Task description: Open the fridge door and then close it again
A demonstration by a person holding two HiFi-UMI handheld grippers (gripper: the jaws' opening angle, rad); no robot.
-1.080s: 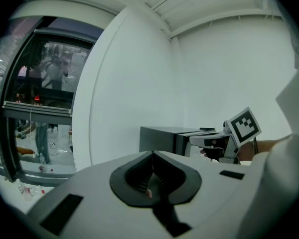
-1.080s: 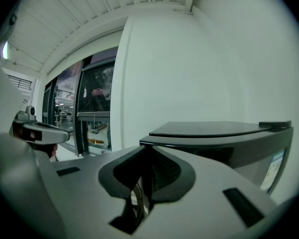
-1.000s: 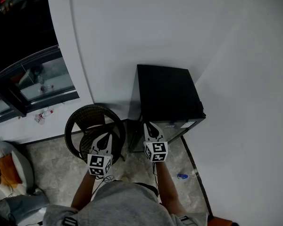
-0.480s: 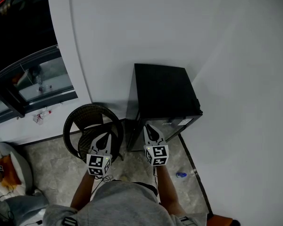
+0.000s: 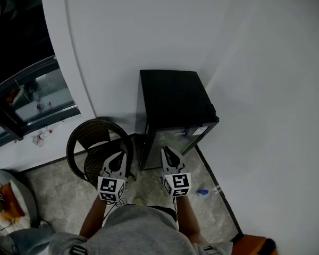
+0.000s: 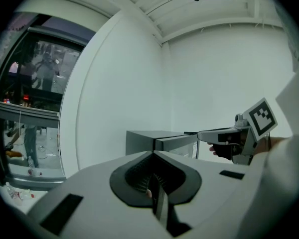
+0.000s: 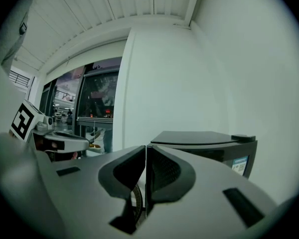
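Observation:
A small black fridge [image 5: 174,97] stands in the corner of white walls, its door [image 5: 182,136] closed and facing me. Both grippers hang in front of it, above the floor and apart from it. My left gripper [image 5: 119,156] is shut and empty, over a wicker chair. My right gripper [image 5: 165,151] points at the fridge's front, jaws together with nothing between them. The left gripper view shows its own closed jaws [image 6: 153,154], the fridge [image 6: 162,142] beyond and the right gripper [image 6: 202,134] to the side. In the right gripper view the closed jaws [image 7: 145,147] point left of the fridge [image 7: 204,142].
A round dark wicker chair [image 5: 80,142] stands just left of the fridge. A glass window front [image 5: 34,97] runs along the left. Cushions [image 5: 4,195] lie at the lower left. A small blue object [image 5: 203,192] lies on the stone floor by the right wall.
Both grippers have moved forward and slightly up towards the fridge, the right one further. The fridge now sits further left in the head view. Jaws unchanged.

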